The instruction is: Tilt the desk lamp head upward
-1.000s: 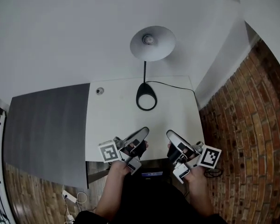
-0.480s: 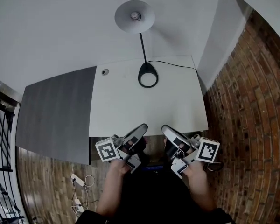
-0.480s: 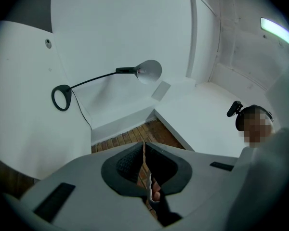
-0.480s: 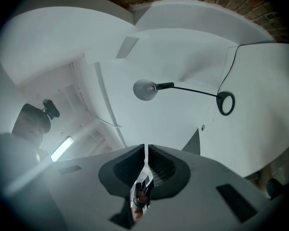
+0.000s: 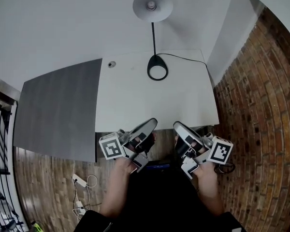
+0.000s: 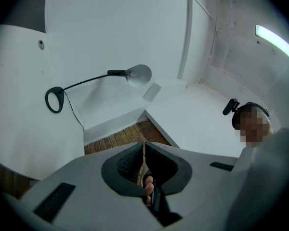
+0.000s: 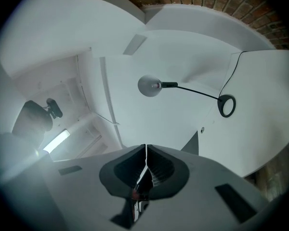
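The white worktop was evenly and softly lit. Glare was thrown by a ceiling strip light. Straight lines were bent and corners blackened in both gripper views; the right gripper view was hazed at lower left.

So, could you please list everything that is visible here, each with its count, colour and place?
desk lamp head: one, pale grey, above the desk's far edge
lamp base: one, black ring, far side of the desk
cable: one, black, from the base toward the desk's right edge
desk: one, white, centre
round fitting: one, grey, desk's far left corner
panel: one, dark grey, left of the desk
brick wall: one, red-brown, right
power strip: one, white, lower left, below the panel
left gripper: one, grey and black, jaws together, empty, at the desk's near edge
right gripper: one, same colours, jaws together, empty, beside it
left hand, right hand: each holds its gripper
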